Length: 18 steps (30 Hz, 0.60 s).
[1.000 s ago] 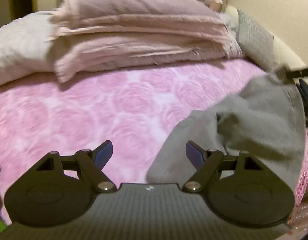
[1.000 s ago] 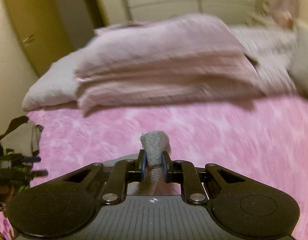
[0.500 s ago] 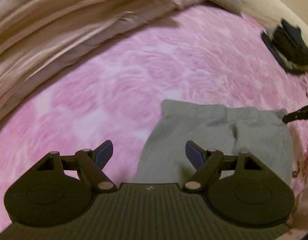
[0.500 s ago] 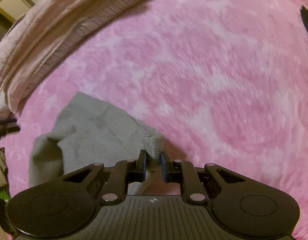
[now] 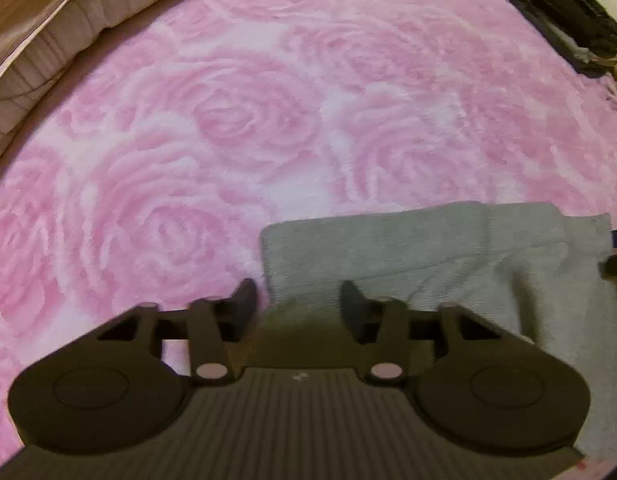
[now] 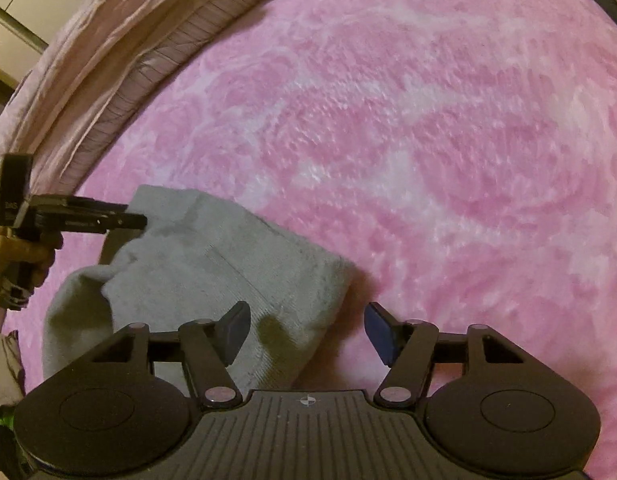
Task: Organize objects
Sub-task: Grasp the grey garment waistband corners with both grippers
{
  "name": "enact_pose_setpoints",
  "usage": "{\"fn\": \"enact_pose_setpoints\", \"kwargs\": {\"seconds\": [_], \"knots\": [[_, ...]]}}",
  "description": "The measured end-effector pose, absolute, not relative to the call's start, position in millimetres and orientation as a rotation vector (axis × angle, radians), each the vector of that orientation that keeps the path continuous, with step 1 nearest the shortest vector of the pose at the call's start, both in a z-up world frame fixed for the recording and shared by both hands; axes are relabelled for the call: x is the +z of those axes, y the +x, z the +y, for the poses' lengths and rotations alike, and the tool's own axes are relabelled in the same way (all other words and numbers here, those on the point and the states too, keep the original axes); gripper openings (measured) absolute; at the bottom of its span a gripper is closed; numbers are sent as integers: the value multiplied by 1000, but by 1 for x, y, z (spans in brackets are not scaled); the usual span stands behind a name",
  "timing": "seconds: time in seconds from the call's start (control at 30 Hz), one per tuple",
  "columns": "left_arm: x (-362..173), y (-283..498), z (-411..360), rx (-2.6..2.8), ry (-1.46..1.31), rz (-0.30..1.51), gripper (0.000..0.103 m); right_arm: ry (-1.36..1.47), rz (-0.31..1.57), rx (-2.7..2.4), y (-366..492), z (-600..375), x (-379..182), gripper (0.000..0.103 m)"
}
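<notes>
Both grippers are working over the pink rose blanket point(image 5: 236, 120), where the grey garment point(image 6: 212, 264) is lying: left gripper point(image 5: 298, 300) closing around its corner, right gripper point(image 6: 306, 330) opening, pads off the cloth.

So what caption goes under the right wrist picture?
Open right gripper above a grey cloth on the pink rose blanket.

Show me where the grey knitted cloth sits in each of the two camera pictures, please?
Left wrist view: the grey knitted cloth lies at lower right, one corner between the left hand-held gripper's fingers.
Right wrist view: the cloth lies at lower left, partly under the right hand-held gripper.
Shared landmark: the pink rose-patterned fleece blanket beneath the cloth.
</notes>
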<state>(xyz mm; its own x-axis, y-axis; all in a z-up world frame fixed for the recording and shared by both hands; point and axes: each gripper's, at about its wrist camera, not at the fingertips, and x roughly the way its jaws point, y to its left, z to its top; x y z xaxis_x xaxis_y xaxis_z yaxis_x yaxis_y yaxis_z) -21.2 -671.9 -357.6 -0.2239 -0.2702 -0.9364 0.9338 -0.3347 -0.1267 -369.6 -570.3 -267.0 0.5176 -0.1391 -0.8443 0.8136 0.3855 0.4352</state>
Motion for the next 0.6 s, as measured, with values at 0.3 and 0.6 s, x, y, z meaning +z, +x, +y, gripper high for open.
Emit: {"fn": "enact_pose_setpoints", "kwargs": {"seconds": [0.3, 0.6], "knots": [[-289, -11, -638, -1676, 914, 867, 4, 1016, 697, -654, -361, -585, -220, 8], [-68, 32, -523, -1610, 473, 567, 4, 579, 484, -547, -346, -531, -4, 7]]}}
